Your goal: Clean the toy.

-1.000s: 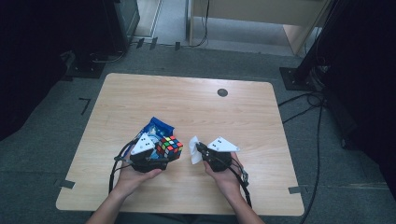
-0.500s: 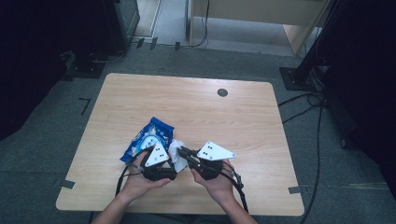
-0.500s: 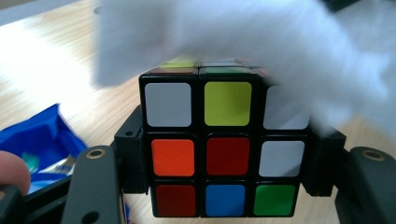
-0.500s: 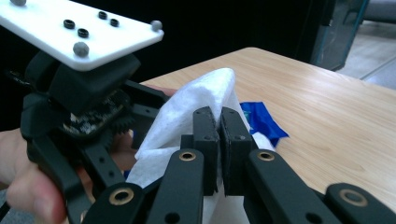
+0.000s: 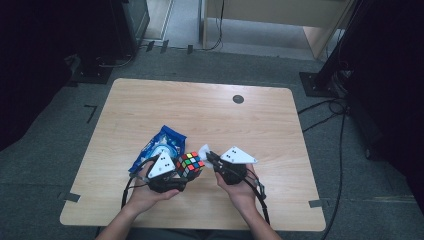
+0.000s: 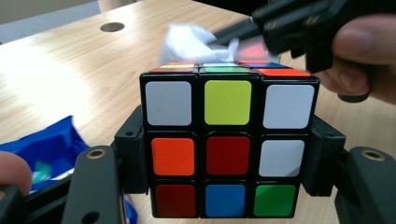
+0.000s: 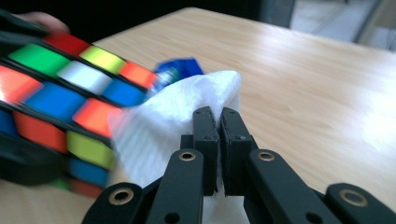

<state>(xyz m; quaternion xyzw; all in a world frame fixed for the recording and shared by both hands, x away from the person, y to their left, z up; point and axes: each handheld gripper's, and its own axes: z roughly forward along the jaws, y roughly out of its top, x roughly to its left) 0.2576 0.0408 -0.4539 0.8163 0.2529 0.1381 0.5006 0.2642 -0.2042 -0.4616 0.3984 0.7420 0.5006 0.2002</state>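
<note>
A scrambled puzzle cube (image 6: 227,154) sits clamped between the jaws of my left gripper (image 6: 227,161), with a white, yellow-green and white top row facing the camera. From above, the cube (image 5: 190,164) is held just over the table's front middle. My right gripper (image 7: 219,126) is shut on a crumpled white tissue (image 7: 173,121). The tissue touches the cube's (image 7: 60,98) upper edge. In the high view the right gripper (image 5: 208,156) points left at the cube, and the tissue (image 5: 203,149) shows at its tip.
A blue wipes packet (image 5: 159,145) lies on the wooden table (image 5: 260,130) just behind my left gripper (image 5: 186,169). A small dark round disc (image 5: 238,99) sits near the far edge. Cables and stands cover the floor around the table.
Half a second ago the two grippers were pressed together nearer the front edge, hiding the cube. They have since drawn slightly apart, the cube shows again, and the tissue rests against it.
</note>
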